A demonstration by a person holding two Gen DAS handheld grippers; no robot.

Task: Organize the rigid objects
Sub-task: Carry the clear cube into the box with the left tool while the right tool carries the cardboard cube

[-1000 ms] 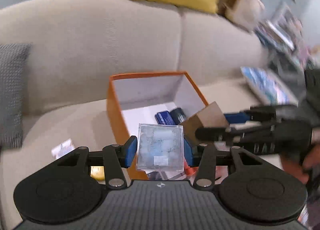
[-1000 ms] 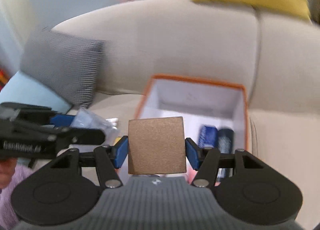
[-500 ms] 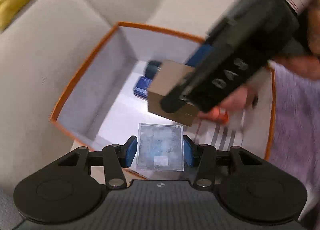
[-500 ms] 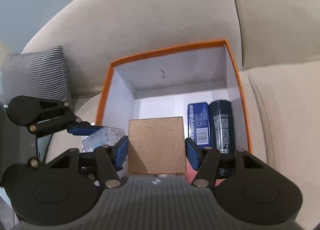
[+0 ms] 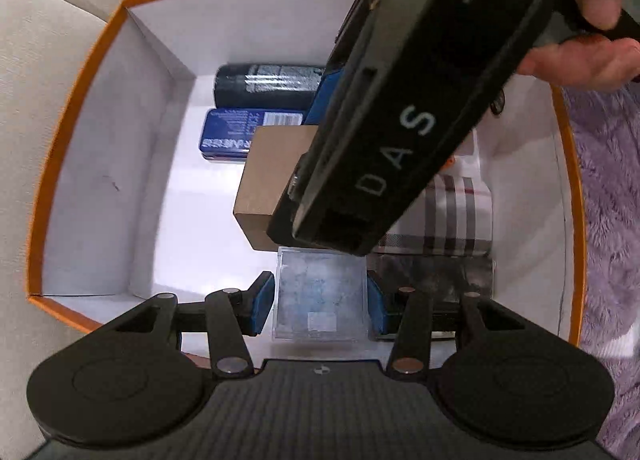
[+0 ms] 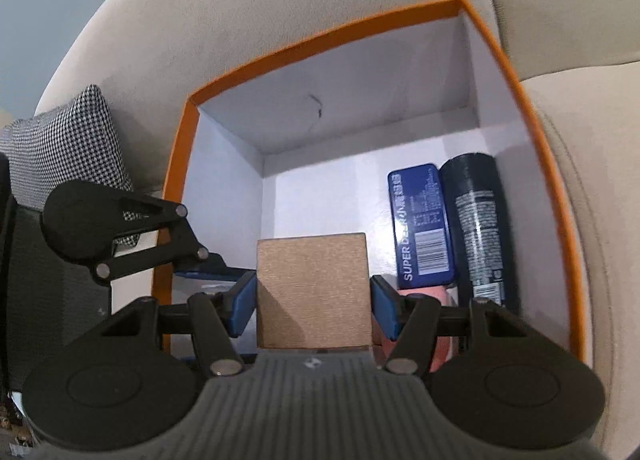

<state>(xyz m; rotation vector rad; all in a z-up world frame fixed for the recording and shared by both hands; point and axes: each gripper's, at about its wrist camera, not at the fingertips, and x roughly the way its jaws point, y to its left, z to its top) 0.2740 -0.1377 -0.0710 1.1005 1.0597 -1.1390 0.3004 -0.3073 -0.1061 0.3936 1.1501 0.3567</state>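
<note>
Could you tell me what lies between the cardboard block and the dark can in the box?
The blue tin lies between the cardboard block and the dark can, seen in both wrist views.

Both grippers lowered, each clamped on a load.

Left gripper [image 5: 320, 302], black with blue pads [image 5: 262, 306], aimed straight down, closed on a clear square plastic case [image 5: 318, 296]. Right gripper [image 6: 312, 302] pitched steeply down, blue pads [image 6: 242, 302] pressed to a brown cardboard cube [image 6: 312, 290]. Bare hand [image 5: 592, 15] wrapped round the right gripper's black handle.
</note>
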